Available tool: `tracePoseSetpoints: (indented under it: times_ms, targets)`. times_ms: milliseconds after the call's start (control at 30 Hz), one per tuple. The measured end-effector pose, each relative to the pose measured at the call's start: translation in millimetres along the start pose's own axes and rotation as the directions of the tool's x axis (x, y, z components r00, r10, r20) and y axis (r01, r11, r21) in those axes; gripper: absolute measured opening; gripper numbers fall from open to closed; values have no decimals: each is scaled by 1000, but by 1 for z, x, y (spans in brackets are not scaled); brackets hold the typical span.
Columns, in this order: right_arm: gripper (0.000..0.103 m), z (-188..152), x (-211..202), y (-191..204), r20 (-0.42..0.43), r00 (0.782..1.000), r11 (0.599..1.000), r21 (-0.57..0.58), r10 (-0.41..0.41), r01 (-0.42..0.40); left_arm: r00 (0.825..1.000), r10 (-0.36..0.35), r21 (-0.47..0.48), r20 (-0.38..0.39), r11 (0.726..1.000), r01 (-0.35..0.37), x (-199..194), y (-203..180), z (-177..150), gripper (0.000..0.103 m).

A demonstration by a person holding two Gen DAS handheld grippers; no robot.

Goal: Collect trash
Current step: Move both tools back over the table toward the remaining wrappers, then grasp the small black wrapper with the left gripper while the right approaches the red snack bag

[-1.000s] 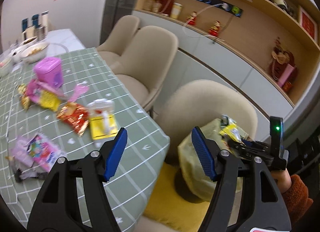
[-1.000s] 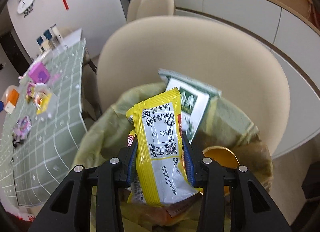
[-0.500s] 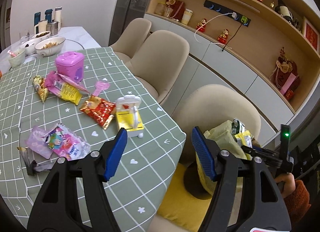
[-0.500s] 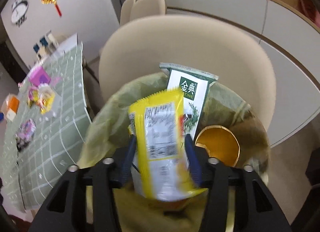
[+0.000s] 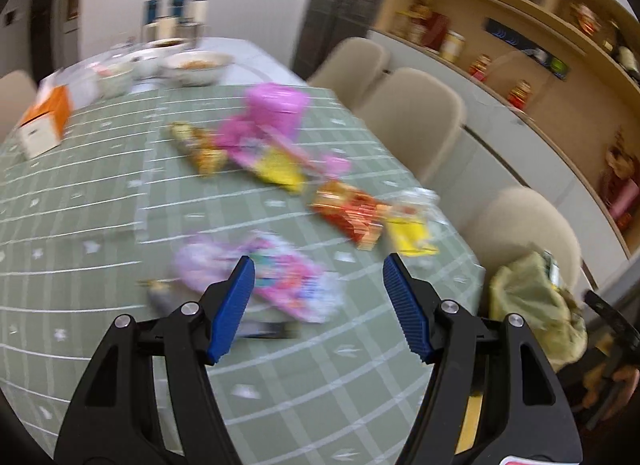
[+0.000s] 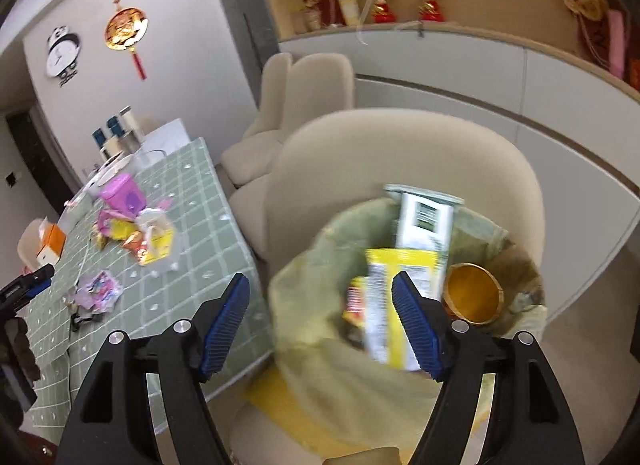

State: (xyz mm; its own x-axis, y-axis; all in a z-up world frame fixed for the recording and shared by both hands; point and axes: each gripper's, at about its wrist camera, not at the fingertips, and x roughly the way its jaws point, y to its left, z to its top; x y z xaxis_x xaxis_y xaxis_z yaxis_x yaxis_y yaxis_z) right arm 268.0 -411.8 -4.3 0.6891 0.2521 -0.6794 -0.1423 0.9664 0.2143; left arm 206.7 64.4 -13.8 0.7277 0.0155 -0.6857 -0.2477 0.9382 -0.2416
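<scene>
My right gripper (image 6: 320, 305) is open and empty above the trash bin lined with a yellow-green bag (image 6: 320, 345). A yellow snack wrapper (image 6: 396, 297) lies in the bin beside a green-and-white carton (image 6: 426, 221) and a gold bowl (image 6: 472, 293). My left gripper (image 5: 318, 289) is open and empty over the green checked table (image 5: 100, 225), just above a pink wrapper (image 5: 280, 277). Further wrappers lie beyond: a red-orange one (image 5: 348, 209), a yellow packet (image 5: 408, 233), a pink-yellow one (image 5: 264, 153). The bin also shows in the left wrist view (image 5: 532, 297).
A pink box (image 5: 278, 105), an orange-white carton (image 5: 46, 121) and bowls (image 5: 196, 65) stand at the table's far side. Beige chairs (image 5: 420, 117) line the table's right edge. The bin rests on a chair seat (image 6: 400, 161). Cabinets and shelves (image 5: 540, 77) run along the right.
My right gripper opened and let the yellow wrapper drop into the bin, then lifted back. My left gripper swung left from the bin to over the table's wrappers.
</scene>
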Motion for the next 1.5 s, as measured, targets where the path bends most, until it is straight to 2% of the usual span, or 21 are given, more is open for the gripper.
tracePoseSetpoints:
  times_ms: [133,200,267,367,433,567,633,700,767,833,900,967,1033,1133,1333,1433,1500]
  targets:
    - [70,-1,3,43,17,998,998,-35,52,-52,997,81,-78,17,994,-80,-9,55,1,63]
    - [70,-2,13,70,-6,997,995,-66,81,-82,993,117,-126,17,986,-114,-14,84,-1,63]
    - [70,-6,24,99,-30,992,986,-110,119,-122,991,133,-154,11,980,-129,-19,104,-5,63]
    - [70,-12,35,142,-42,990,972,-188,138,-144,993,115,-148,-14,982,-115,-19,115,-9,63]
    - [70,-14,38,162,-39,988,964,-216,152,-157,996,69,-108,-53,991,-74,-14,115,-13,63]
    - [70,-15,39,187,-40,984,950,-253,176,-181,994,-19,50,-108,998,24,0,95,-24,63]
    - [70,-17,38,191,-51,980,942,-272,192,-199,991,-53,158,-123,985,72,4,79,-31,63]
    - [70,-21,37,195,-66,979,935,-289,193,-204,987,-68,300,-148,948,110,13,61,-38,63]
    - [70,-24,39,191,-95,977,934,-289,189,-208,983,-42,395,-179,912,111,26,50,-44,63]
    - [70,-26,41,187,-111,975,935,-280,192,-216,978,-3,439,-209,893,97,39,46,-50,55]
    - [70,-28,43,182,-129,971,934,-272,202,-231,971,23,435,-237,897,85,47,49,-52,42]
    - [70,-31,47,183,-145,966,929,-275,213,-246,972,39,414,-231,908,62,48,52,-51,19]
    - [70,-34,54,189,-168,960,921,-285,225,-266,968,-2,323,-252,942,86,42,59,-47,9]
    - [70,-38,68,205,-203,944,896,-314,260,-315,969,-29,231,-246,969,88,27,67,-42,9]
    - [70,-29,105,246,-217,926,861,-350,310,-370,981,12,180,-196,983,24,5,74,-31,9]
    - [70,-19,128,277,-198,925,843,-384,323,-376,983,55,163,-176,986,-26,5,84,-27,9]
    - [69,-12,139,294,-173,936,834,-427,305,-351,983,65,135,-174,990,-42,5,96,-25,9]
